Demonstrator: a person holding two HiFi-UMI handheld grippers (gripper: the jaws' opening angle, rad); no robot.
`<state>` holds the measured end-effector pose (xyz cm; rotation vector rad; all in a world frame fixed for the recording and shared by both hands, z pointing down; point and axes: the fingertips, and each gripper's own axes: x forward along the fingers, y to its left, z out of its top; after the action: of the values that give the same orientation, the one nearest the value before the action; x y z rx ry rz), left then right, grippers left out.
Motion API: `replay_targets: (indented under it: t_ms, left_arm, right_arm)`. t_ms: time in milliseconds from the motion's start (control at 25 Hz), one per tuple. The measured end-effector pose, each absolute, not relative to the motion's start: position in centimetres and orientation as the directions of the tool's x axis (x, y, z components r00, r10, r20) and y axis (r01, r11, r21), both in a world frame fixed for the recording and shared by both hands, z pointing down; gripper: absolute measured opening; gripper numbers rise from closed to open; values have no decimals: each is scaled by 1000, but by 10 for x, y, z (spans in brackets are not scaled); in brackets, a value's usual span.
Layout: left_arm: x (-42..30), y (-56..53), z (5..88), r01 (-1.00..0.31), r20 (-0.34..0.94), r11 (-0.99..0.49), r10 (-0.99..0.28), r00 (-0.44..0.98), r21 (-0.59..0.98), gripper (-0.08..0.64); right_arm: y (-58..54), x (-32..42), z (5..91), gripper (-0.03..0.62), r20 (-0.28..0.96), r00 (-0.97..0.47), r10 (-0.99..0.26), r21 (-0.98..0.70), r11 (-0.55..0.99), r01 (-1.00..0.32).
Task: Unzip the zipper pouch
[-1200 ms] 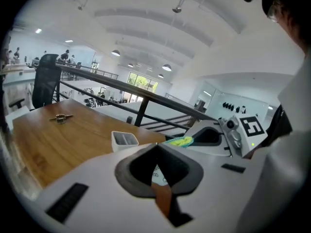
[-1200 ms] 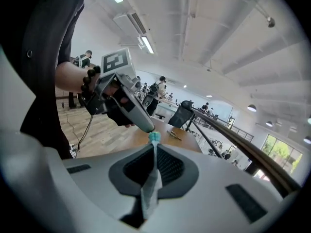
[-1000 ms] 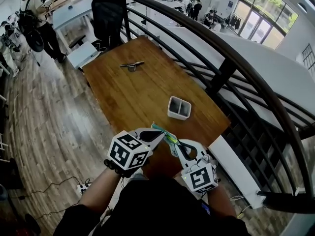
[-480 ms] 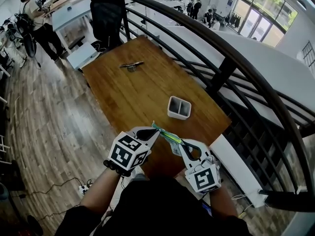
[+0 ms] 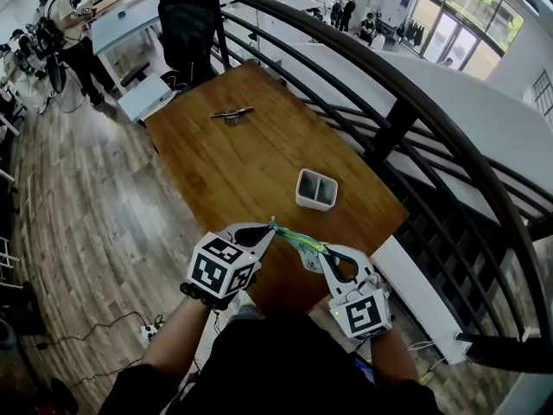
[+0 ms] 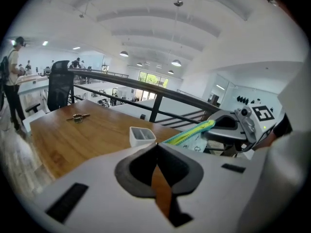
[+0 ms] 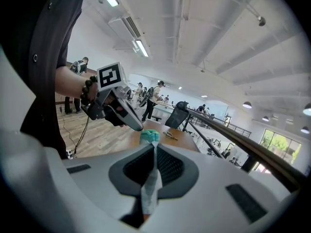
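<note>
The zipper pouch [image 5: 298, 242] hangs in the air in the lower middle of the head view. It is stretched between the 2 hand-held grippers, above the near edge of the wooden bench [image 5: 233, 162], and does not touch it.

The left hand-held gripper [image 5: 271, 224] is clenched on the upper left end of the green and yellow zip band [image 5: 292, 234]. Whether it pinches the slider itself is too small to tell. In the left gripper view the jaws press together, and the band runs from their tip toward the right of the frame.

The right hand-held gripper [image 5: 324, 251] is clenched on the lower right end. In the right gripper view the thin pouch material stands pinched between its jaws. A white container [image 5: 314, 189] with 2 compartments stands on the bench just above the pouch in the frame, apart from it.

I judge that the step in hand is the pull along the zip. How far it is open, I cannot tell. The next move calls for the left hand-held gripper to draw along the line of the band while the right one holds firm. The band must stay taut, otherwise the slider may jam or slip out.
</note>
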<state>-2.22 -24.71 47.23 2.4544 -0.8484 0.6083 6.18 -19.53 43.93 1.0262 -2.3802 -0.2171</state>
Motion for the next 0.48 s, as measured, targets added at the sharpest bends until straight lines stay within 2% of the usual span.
replay_targets:
  t_ms: [480]
  left_arm:
    - [-39, -253, 478, -703, 563, -664, -489, 666, 256, 15]
  right_arm:
    - [-197, 62, 441, 0, 400, -572, -716, 331, 695, -639]
